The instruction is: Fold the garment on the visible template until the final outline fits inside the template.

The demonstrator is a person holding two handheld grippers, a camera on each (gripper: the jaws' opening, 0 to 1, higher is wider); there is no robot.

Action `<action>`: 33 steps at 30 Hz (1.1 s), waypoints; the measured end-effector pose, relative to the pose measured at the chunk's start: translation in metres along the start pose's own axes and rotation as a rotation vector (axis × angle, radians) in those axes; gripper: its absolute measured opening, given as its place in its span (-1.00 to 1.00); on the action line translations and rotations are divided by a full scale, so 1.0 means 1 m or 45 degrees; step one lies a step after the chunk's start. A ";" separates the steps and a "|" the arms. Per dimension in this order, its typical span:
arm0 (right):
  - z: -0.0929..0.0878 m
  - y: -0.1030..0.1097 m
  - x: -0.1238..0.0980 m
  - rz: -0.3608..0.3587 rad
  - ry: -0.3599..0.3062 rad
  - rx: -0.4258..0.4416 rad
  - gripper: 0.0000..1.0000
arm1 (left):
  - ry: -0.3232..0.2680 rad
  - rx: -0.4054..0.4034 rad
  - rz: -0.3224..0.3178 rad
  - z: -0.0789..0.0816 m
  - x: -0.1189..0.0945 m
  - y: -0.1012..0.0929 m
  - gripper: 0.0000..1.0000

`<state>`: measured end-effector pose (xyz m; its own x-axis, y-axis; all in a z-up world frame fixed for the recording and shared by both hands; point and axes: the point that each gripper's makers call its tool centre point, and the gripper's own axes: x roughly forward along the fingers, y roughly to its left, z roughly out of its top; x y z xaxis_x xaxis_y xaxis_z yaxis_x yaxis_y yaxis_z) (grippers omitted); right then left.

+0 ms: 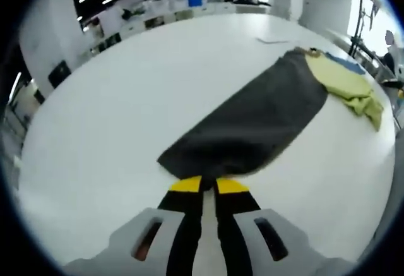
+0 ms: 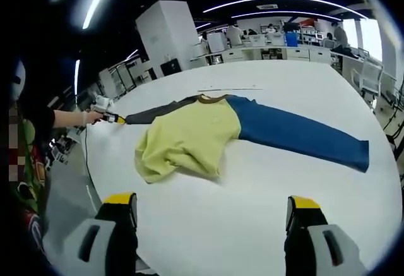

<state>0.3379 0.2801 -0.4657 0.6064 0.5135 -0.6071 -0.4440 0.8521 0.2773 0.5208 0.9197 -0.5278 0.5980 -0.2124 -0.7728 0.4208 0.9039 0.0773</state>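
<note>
L gripper (image 1: 207,184): jaws clamped on dark sleeve (image 1: 252,124) end of garment (image 2: 189,137), spread on white table (image 2: 252,225) ahead. R gripper (image 2: 211,210): jaws held wide apart, garment beyond them.

A long-sleeved cloth garment (image 2: 189,138) with a yellow-green body, one dark grey sleeve (image 1: 252,124) and one blue sleeve (image 2: 303,134) is seen spread on the white tabletop (image 2: 252,225). The body is bunched and partly folded over — its lower edge rumpled. The blue sleeve is laid out straight and flat. The grey sleeve is stretched out the opposite way, its cuff pinched between yellow-tipped fingers (image 1: 186,184).
</note>
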 end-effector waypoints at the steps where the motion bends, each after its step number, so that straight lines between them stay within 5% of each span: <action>1: 0.000 0.001 0.001 0.003 0.001 0.003 0.99 | 0.002 -0.011 0.002 -0.002 -0.001 0.001 -0.93; 15: 0.002 0.003 0.004 0.013 0.000 -0.003 0.99 | 0.017 -0.048 0.011 -0.012 -0.001 0.011 -0.93; 33: 0.009 0.012 0.003 0.055 -0.048 0.003 1.00 | -0.132 -0.073 -0.044 0.008 -0.017 -0.001 0.13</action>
<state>0.3404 0.2929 -0.4576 0.6112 0.5533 -0.5659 -0.4689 0.8292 0.3043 0.5161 0.9196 -0.5098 0.6523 -0.2782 -0.7051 0.4042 0.9146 0.0131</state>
